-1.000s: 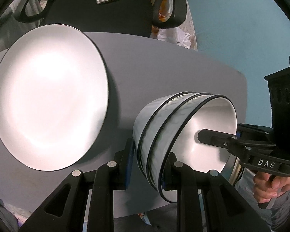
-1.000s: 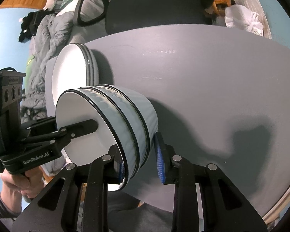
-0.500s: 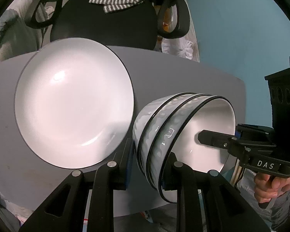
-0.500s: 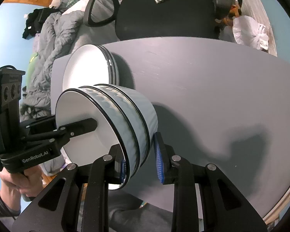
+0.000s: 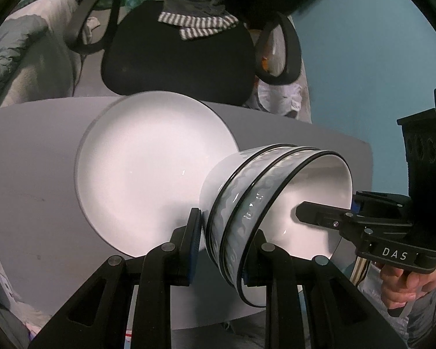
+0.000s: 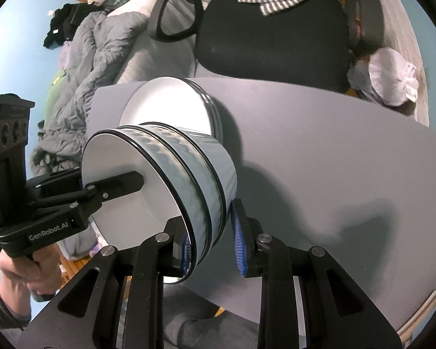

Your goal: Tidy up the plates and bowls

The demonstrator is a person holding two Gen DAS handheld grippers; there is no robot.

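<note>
Above the grey table (image 6: 319,160), both claws carry a nested stack of three bowls (image 5: 247,203), held off the surface and tipped on its side. Left claw (image 5: 222,250) is narrowed onto the stack's wall at one side of the rim, one pad outside, one inside; right claw (image 6: 210,241) does the same at the opposite side, so each is clamped on the stack. Stack of plates (image 6: 171,107) sits on the table just behind the bowls, toward the office chair (image 6: 270,29); in the left wrist view the bowls overlap its near edge. My read: step in hand is the transfer, bowls heading onto the plates. Next move needs both hands to level the stack together, centre it over the top plate, lower, then release both sides at once. Bowls: glazed ceramic, white inside, pale blue wavy ribbing outside, thin black rims, glossy. Plates: round, shallow, white, dark-edged, smooth. Table is matt and flat. Risk: slick glaze, narrow pads, uneven tilt could slip a bowl out.
</note>
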